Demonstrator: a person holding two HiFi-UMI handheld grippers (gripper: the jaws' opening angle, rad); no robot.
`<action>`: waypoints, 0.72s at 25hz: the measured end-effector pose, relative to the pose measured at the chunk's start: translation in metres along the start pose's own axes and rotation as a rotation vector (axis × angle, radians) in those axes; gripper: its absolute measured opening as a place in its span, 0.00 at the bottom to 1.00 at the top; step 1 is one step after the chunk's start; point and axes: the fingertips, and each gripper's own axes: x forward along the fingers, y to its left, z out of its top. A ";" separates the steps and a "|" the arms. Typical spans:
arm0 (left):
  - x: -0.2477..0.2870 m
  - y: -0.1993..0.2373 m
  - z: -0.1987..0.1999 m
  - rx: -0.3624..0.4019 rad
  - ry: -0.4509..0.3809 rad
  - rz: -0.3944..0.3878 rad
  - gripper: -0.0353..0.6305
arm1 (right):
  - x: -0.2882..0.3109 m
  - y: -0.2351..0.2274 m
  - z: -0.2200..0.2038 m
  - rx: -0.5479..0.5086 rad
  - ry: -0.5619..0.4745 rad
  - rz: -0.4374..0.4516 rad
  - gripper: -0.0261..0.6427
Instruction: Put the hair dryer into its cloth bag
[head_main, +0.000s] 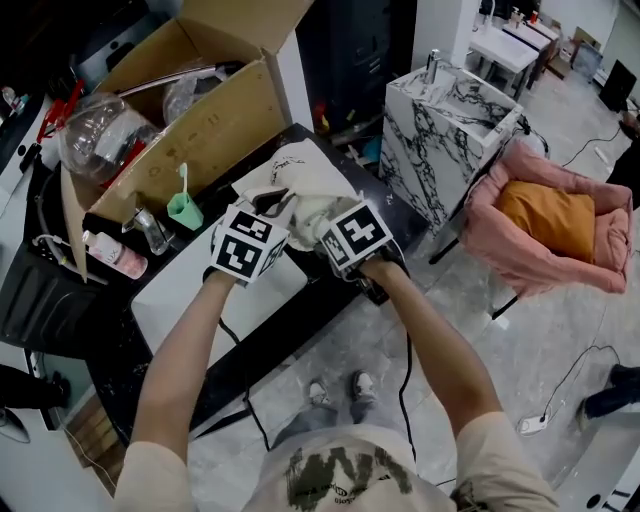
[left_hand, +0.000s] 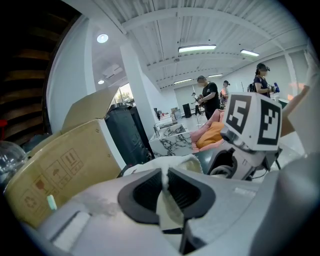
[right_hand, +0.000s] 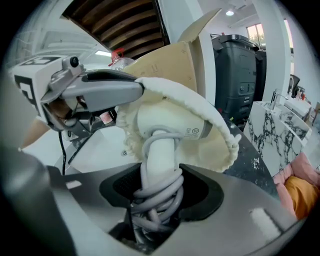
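The cream cloth bag (head_main: 300, 185) lies on the black table, its mouth turned toward me. My left gripper (head_main: 278, 207) is shut on the bag's rim (left_hand: 167, 200), and a fold of cloth shows pinched between its pads. The white hair dryer (right_hand: 170, 122) has its head inside the bag's (right_hand: 210, 125) mouth. Its handle, wound with grey cord (right_hand: 157, 192), sits between the jaws of my right gripper (right_hand: 160, 187), which is shut on it. In the head view the right gripper (head_main: 328, 218) is just right of the left one, and the dryer is mostly hidden there.
An open cardboard box (head_main: 200, 110) full of clutter stands at the table's far left. A green item (head_main: 183, 208) and a pink bottle (head_main: 115, 255) lie beside it. A marble-patterned block (head_main: 450, 130) and a pink chair (head_main: 550, 220) stand to the right. People stand far off (left_hand: 207, 97).
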 end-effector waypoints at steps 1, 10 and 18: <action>0.000 -0.001 -0.001 -0.002 0.003 0.000 0.13 | 0.002 -0.001 0.003 0.003 -0.001 0.004 0.38; 0.001 -0.001 -0.001 -0.046 -0.009 0.002 0.13 | 0.020 -0.012 0.028 0.059 -0.014 0.029 0.38; 0.000 0.000 0.002 -0.067 -0.021 0.004 0.13 | 0.037 -0.018 0.045 0.093 -0.030 0.045 0.38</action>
